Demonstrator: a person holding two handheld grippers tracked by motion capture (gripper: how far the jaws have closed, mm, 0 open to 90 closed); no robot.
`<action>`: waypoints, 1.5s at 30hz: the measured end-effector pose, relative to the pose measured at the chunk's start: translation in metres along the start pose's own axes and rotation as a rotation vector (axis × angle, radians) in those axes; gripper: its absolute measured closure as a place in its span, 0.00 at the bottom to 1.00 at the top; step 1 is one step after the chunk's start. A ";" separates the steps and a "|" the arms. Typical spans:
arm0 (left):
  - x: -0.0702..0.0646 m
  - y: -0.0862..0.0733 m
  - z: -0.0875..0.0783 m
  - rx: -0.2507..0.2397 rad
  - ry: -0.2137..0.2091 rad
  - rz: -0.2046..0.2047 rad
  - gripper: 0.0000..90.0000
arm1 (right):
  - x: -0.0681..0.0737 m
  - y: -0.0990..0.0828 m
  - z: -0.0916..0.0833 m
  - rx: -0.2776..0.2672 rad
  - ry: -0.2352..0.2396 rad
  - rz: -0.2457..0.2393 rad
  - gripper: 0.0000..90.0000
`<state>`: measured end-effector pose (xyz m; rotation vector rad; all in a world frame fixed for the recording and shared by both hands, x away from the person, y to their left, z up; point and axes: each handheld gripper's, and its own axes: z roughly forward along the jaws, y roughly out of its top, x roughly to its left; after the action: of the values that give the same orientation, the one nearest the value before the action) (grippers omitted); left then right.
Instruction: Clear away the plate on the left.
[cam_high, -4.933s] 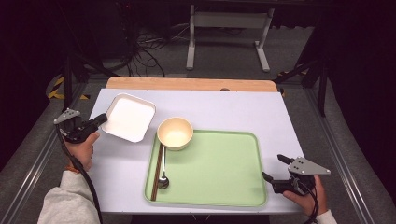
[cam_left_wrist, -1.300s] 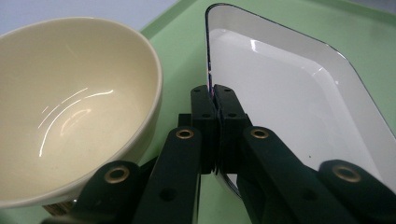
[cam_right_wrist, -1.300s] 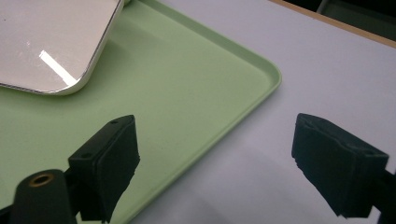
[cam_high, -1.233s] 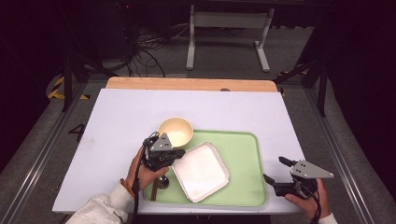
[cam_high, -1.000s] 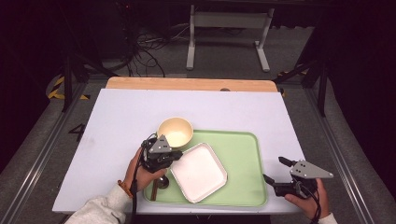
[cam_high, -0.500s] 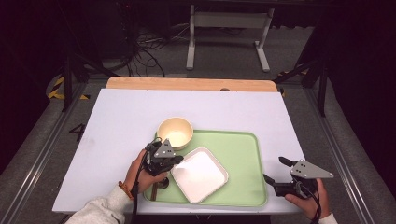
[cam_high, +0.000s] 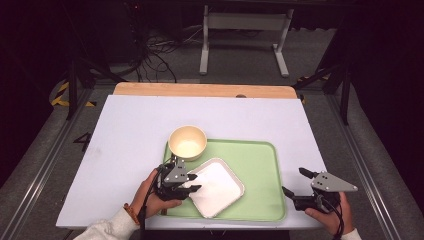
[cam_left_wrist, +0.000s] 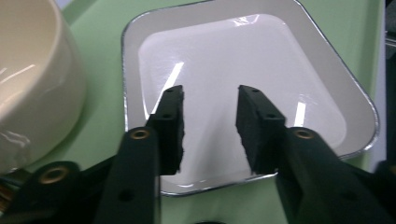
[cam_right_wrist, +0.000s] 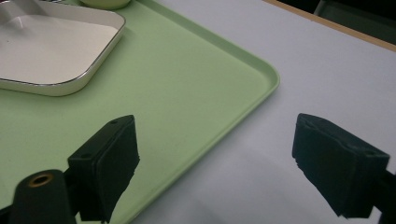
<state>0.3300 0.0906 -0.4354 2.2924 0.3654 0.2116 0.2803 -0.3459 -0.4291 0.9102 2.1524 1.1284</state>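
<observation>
My left gripper (cam_high: 189, 186) has just been opening its jaws, released off the white square plate (cam_high: 218, 186), which lies flat on the green tray (cam_high: 260, 165) near the cream bowl (cam_high: 187, 142). My right gripper (cam_high: 300, 186) hangs open by the tray's corner. Pulling back carelessly, I could clip the rim and skew the plate.

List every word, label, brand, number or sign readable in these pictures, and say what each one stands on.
None: no readable text stands on anything here.
The white square plate, the cream round bowl and the pale green plastic tray are plain, with no print or label.
The white table top bears no writing.
The yellow-and-black striped tape on the floor is a pattern, not lettering.
</observation>
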 end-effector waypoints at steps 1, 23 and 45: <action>-0.002 -0.001 0.001 0.009 -0.013 0.009 0.62 | 0.000 0.000 0.000 0.000 -0.001 0.000 0.16; -0.040 -0.003 0.018 0.077 -0.202 0.078 0.97 | 0.001 0.000 0.001 0.007 0.003 -0.005 0.16; -0.018 -0.042 -0.020 0.090 -0.137 -0.023 0.93 | 0.001 0.000 0.002 0.012 0.006 -0.005 0.16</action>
<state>0.2998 0.1262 -0.4535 2.3745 0.3361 0.0263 0.2808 -0.3443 -0.4306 0.9078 2.1675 1.1181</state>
